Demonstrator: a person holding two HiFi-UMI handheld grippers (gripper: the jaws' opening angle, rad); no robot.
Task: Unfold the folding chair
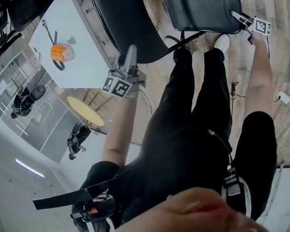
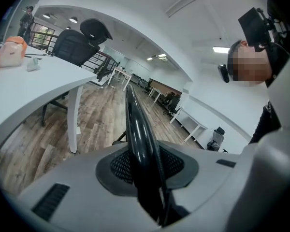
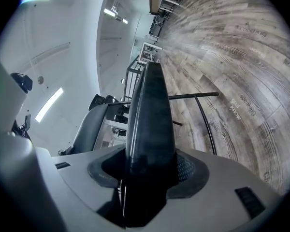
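Observation:
A black folding chair stands in front of my legs in the head view. Its backrest is on the left and its padded seat on the right, with thin black frame tubes below. My left gripper is shut on the backrest's near edge. In the left gripper view this thin edge runs between the pads of the left gripper. My right gripper grips the seat's right corner. The thick seat fills the gap of the right gripper, touching both pads.
A white table with an orange and white object stands left of the chair. Office chairs stand behind it. A yellow round top lies lower left. A cable and white plug lie on the wooden floor at the right.

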